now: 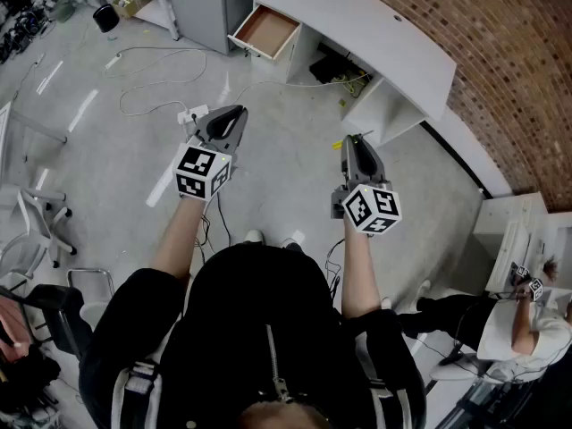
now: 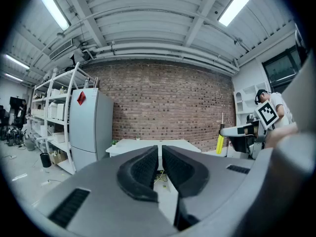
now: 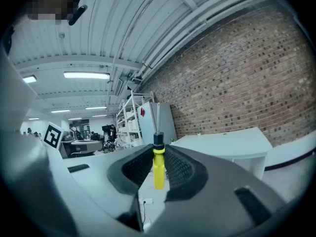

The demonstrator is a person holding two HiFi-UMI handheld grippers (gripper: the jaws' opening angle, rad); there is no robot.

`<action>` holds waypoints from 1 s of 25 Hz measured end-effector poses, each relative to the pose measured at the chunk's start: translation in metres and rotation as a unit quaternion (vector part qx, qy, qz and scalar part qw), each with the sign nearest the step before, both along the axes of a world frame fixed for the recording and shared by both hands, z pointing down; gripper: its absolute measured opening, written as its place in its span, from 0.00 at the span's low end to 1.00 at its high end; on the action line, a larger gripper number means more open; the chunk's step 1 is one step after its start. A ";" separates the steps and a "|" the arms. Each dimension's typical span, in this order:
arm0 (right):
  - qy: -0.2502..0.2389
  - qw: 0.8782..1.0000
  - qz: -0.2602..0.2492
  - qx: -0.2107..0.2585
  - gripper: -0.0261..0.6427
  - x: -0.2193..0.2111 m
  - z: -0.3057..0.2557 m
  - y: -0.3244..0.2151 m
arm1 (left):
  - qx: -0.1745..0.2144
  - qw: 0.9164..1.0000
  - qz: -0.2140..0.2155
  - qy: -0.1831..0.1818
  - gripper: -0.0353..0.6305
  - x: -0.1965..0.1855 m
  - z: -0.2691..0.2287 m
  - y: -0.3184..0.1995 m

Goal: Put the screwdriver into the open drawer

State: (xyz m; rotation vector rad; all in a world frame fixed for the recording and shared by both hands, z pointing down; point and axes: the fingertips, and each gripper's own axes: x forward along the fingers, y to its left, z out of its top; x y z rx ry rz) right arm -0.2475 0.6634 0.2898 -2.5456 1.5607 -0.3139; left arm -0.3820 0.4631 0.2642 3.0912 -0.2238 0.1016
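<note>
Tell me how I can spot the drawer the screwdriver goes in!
Find the brick wall, then the long white desk along it. At the desk's left end in the head view, a drawer is pulled out. Only it shows a brown inside.

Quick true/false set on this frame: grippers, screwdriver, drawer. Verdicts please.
1. The right gripper grips the screwdriver. True.
2. The screwdriver's handle is red. False: it is yellow.
3. The drawer is shut. False: it is pulled open.
4. The left gripper holds nothing. True.
5. The screwdriver lies in the drawer. False: it stands upright between the right gripper's jaws, away from the drawer.
</note>
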 end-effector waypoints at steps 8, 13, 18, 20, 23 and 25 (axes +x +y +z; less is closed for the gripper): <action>0.009 1.000 -0.006 0.002 0.16 -0.006 -0.004 -0.017 | -0.004 1.000 -0.010 -0.007 0.12 -0.008 0.009 -0.018; 0.005 1.000 -0.002 0.002 0.16 -0.002 -0.002 -0.023 | -0.003 1.000 -0.011 -0.013 0.12 -0.003 0.012 -0.028; -0.001 1.000 -0.002 0.003 0.16 0.004 -0.001 -0.035 | -0.003 1.000 -0.008 -0.017 0.12 0.006 0.013 -0.041; -0.005 1.000 -0.001 0.006 0.16 0.009 -0.001 -0.039 | -0.003 1.000 -0.007 -0.018 0.12 0.014 0.014 -0.045; -0.009 1.000 -0.002 0.008 0.16 0.020 0.003 -0.045 | -0.006 1.000 -0.008 -0.020 0.12 0.028 0.017 -0.051; -0.012 1.000 -0.003 0.007 0.16 0.030 0.005 -0.052 | -0.007 1.000 -0.008 -0.022 0.12 0.038 0.018 -0.055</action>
